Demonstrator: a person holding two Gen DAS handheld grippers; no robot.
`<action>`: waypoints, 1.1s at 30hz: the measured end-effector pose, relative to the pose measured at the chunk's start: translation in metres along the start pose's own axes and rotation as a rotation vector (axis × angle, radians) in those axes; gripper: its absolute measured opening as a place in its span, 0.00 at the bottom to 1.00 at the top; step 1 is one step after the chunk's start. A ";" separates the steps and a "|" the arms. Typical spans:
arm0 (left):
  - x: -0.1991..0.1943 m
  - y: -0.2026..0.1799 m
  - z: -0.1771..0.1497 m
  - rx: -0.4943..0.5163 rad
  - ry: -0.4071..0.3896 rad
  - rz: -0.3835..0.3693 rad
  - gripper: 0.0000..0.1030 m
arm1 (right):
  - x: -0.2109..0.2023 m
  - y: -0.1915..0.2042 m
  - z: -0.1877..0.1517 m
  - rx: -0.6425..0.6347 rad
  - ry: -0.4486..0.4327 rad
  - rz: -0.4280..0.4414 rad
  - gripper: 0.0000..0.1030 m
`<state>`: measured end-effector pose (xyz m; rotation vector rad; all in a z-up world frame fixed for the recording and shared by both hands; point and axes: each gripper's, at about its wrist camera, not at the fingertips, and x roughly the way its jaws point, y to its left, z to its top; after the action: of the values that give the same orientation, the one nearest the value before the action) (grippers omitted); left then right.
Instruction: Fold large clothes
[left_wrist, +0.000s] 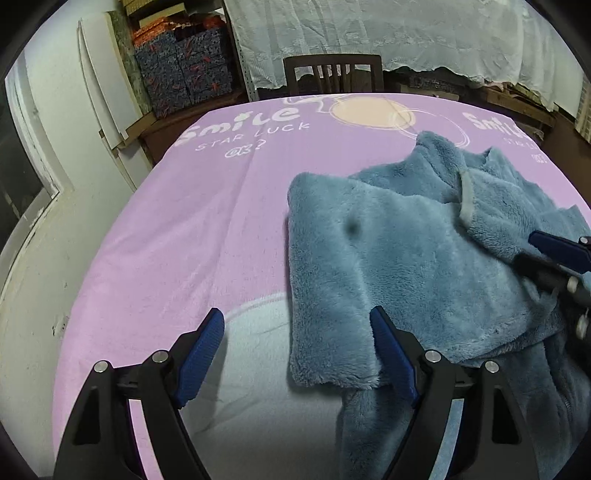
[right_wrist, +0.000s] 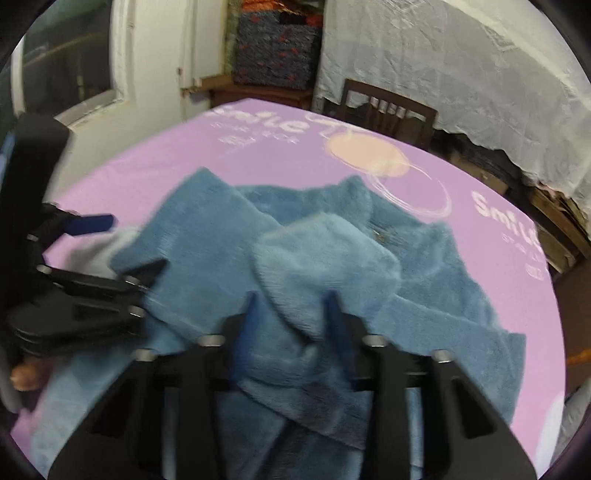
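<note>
- The fleece (left_wrist: 406, 251) lay on the purple sheet (left_wrist: 221, 203), on the half to the right of the sheet's peach circle (left_wrist: 373, 112) and nearer me than it.
- One sleeve (left_wrist: 332, 280) was already laid across the body; I judged this a first fold, done.
- Past it, toward the circle, the collar (left_wrist: 436, 147) and far side sat rumpled, with loose flaps overlapping. The hem nearest me hung bunched.
- My left gripper (left_wrist: 295, 354) stood wide open, holding nothing, straddling the sleeve's near edge.
- My right gripper (right_wrist: 291, 317) was partly open around a raised flap (right_wrist: 325, 258); blur kept me from telling whether it pinched.
- I reckoned most of the work remained: the second side, then folding the length.
</note>
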<state>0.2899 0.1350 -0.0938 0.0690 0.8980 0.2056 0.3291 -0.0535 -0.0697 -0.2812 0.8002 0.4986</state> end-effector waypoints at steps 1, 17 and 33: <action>0.000 -0.001 -0.001 0.004 -0.005 0.002 0.80 | -0.003 -0.009 -0.002 0.039 -0.003 0.017 0.12; -0.027 0.000 0.010 -0.008 -0.080 -0.030 0.79 | -0.040 -0.149 -0.061 0.644 -0.055 0.235 0.44; 0.006 -0.064 0.023 0.143 -0.067 -0.032 0.79 | -0.025 -0.087 -0.044 0.245 -0.034 -0.138 0.30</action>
<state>0.3206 0.0741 -0.0931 0.1932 0.8459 0.1081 0.3333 -0.1539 -0.0759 -0.1001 0.7943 0.2713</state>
